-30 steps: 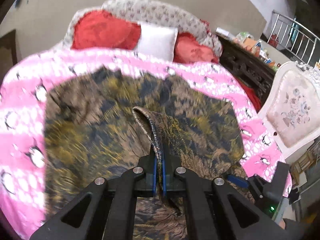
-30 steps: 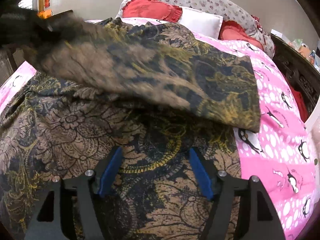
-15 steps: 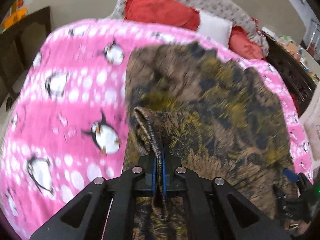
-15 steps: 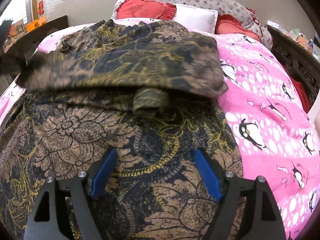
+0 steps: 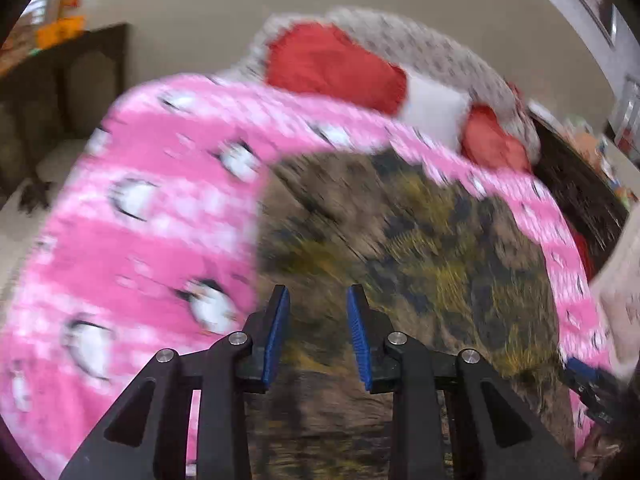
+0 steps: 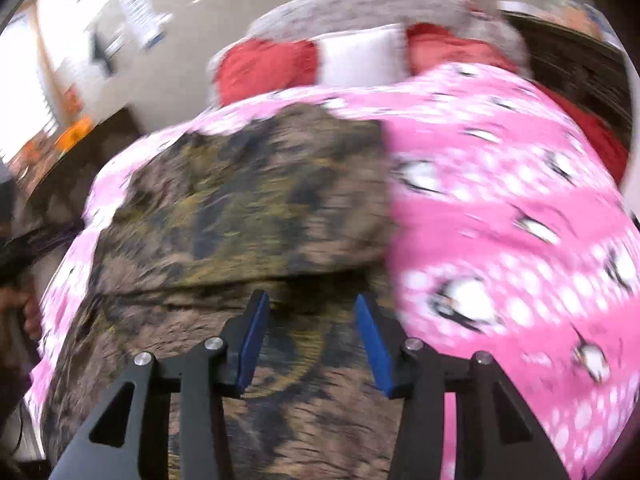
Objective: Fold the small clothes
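A brown, black and yellow patterned garment (image 5: 400, 248) lies on the pink penguin blanket (image 5: 140, 240), its left edge running straight up from my left gripper (image 5: 318, 292). That gripper hovers over the garment's near left part, its jaws opening, with nothing between the blue pads. In the right wrist view the garment (image 6: 240, 200) shows a folded layer whose edge crosses just beyond my right gripper (image 6: 311, 298). The right jaws are closing, still apart, with only cloth lying beneath them. Both views are motion-blurred.
Red pillows (image 5: 332, 64) and a white pillow (image 5: 432, 108) lean on a patterned headboard at the far end. Dark wooden furniture (image 5: 580, 184) flanks the bed's right side, and a dark cabinet (image 5: 60, 80) stands left. Pink blanket (image 6: 500, 200) spreads right of the garment.
My left gripper has let go of the garment's folded edge and its jaws have parted. The right gripper's jaws have narrowed and it has lifted away from the cloth.
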Demonstrator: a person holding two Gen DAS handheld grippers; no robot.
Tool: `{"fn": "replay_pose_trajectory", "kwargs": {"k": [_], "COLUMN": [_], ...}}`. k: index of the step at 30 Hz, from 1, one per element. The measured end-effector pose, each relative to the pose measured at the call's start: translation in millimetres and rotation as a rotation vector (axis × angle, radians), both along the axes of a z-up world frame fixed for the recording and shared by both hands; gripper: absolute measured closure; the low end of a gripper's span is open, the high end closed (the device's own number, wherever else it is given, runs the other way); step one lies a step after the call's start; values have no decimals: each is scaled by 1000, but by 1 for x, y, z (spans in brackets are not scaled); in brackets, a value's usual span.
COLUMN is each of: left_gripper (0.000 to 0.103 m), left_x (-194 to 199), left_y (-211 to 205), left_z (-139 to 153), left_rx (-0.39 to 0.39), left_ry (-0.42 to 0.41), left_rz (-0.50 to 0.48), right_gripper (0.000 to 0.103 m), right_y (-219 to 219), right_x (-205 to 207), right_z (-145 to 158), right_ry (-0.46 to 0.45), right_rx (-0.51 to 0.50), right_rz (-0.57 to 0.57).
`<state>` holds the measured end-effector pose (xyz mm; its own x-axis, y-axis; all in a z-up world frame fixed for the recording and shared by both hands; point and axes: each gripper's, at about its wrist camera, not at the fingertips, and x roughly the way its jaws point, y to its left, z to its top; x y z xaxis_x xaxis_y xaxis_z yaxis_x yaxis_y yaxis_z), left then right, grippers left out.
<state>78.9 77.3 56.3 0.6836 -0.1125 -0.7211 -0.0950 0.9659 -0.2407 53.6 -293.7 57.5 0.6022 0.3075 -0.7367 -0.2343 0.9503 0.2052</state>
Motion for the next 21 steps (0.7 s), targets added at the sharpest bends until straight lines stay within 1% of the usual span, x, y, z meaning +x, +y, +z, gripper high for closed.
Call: {"fn": "replay_pose_trajectory", "kwargs": {"k": [1,2,3,5,7,8,9,10,12,14,15,16,17,18,19,21], "left_gripper": [94,94,94,95,94,94,94,93,92,92,92,92,92,92,92,92], "left_x": [5,8,10,4,-1,-3,-3,-4,-6,-7,-4,-5,-4,-4,-4,-3], "left_y": [-8,-13,-16,-20,-26,-28,-31,-33,-34,-29,-27,-24,-22,-22,-22,-21], "left_z": [-14,-23,-36,-45,-49,-50,-51,-51,-51,-51,-51,-51,-52,-53,-53,-53], "left_rx": [39,65,101,151,198,219,238,249,250,214,189,170,158,154,152,154], "left_ry": [42,70,97,47,6,-5,-8,-8,-7,-13,-16,-18,-18,-18,-18,-16], "left_rz": [-11,-13,-11,-18,-31,-34,-33,-33,-38,-39,-39,-38,-38,-37,-36,-30], "right_gripper": [54,54,54,54,54,54,54,54,54,55,54,50,49,48,48,50], "right_y": [10,17,19,22,31,38,50,62,76,77,70,58,43,30,26,26], "right_x": [3,5,6,5,6,6,8,12,28,49,59,66,67,66,68,73], "right_z": [-1,-3,-6,-4,3,5,8,10,7,-8,-22,-35,-43,-44,-43,-34], "right_ry": [3,8,10,-11,-52,-78,-114,-137,-142,-99,-47,13,29,26,41,79], "right_rx": [-52,-83,-85,-92,-91,-114,-164,-199,-214,-289,-325,-285,-176,-90,-60,-65], "right_rz": [22,32,26,17,55,73,95,121,160,130,82,62,56,68,73,103]}}
